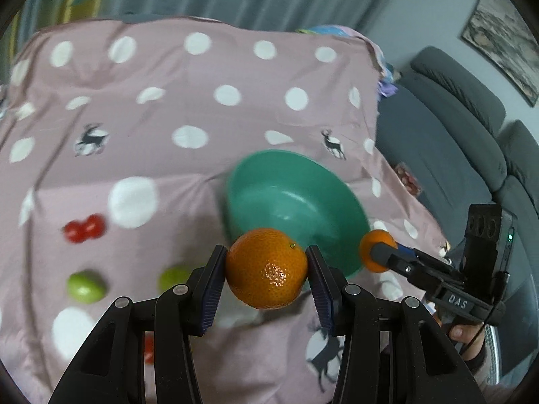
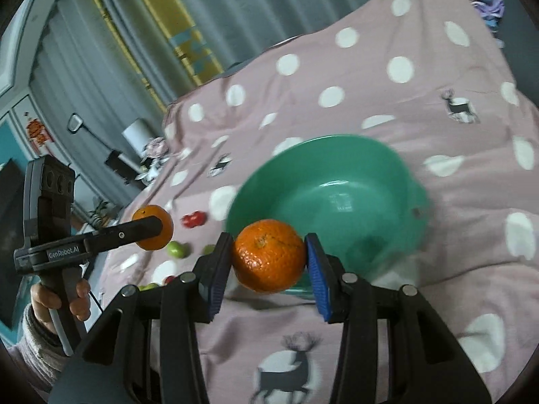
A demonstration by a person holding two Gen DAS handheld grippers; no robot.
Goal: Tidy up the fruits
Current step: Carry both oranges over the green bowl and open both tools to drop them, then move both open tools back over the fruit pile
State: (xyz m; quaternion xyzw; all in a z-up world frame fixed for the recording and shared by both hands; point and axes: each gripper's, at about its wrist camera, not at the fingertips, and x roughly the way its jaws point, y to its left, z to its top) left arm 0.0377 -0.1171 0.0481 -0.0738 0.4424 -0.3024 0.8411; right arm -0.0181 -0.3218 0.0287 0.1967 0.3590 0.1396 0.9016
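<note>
So both claws are loaded right now. Our left gripper [image 1: 266, 269] has a mandarin [image 1: 267, 267] pinched across its middle between the blue ribbed pads, and our right gripper [image 2: 269, 257] has a second mandarin [image 2: 269, 256] clamped the same way, stem end facing up. Both fruits are off the cloth, hanging just at the near rim of the green bowl [image 1: 286, 195], which looks empty.

Handling-wise we reckon these are light and a bit squishy, with loose skin that can slide under the pads, so a grip across the widest part with gentle pressure seems the safe bet. Squeeze harder and we'd probably bruise them.

Further out on the pink polka-dot sheet [image 1: 151, 118] there's still stuff to sort: a pair of red cherry tomatoes [image 1: 84, 229], a green fruit [image 1: 86, 286] and another green one [image 1: 175, 277] partly behind our left claw's finger. Too blurry to name those greens properly.

Main thing in the way is each other: both claws are crowding the same side of the bowl, so they could bump. The bowl also sits on soft, rumpled fabric and might tip.
</note>
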